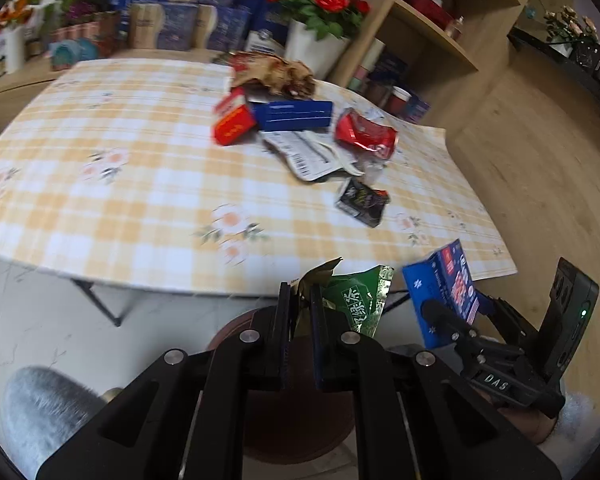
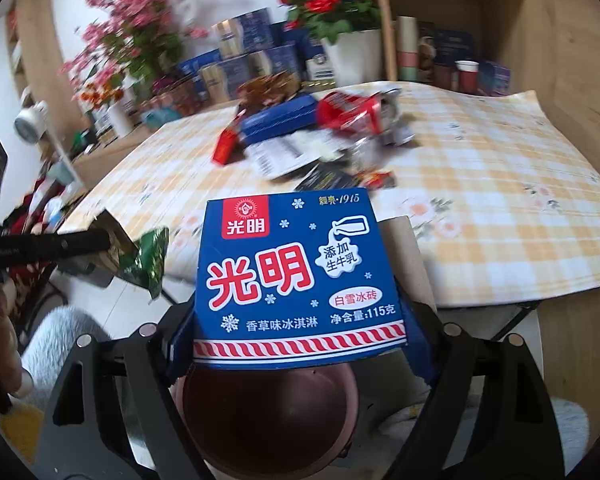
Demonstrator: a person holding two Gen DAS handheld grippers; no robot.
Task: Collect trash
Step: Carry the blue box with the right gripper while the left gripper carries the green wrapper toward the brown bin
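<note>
Green wrapper (image 1: 354, 304), pinched upright in the left gripper (image 1: 301, 300); right gripper (image 2: 300, 344) clamps the blue carton (image 2: 296, 276) flat-faced over a brown bin (image 2: 268, 420).

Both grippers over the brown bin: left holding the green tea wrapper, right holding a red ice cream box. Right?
One thing is off: the ice cream box in the right gripper is blue, not red, as the right wrist view shows. The rest holds: the left gripper holds the green tea wrapper, both over the brown bin.
</note>
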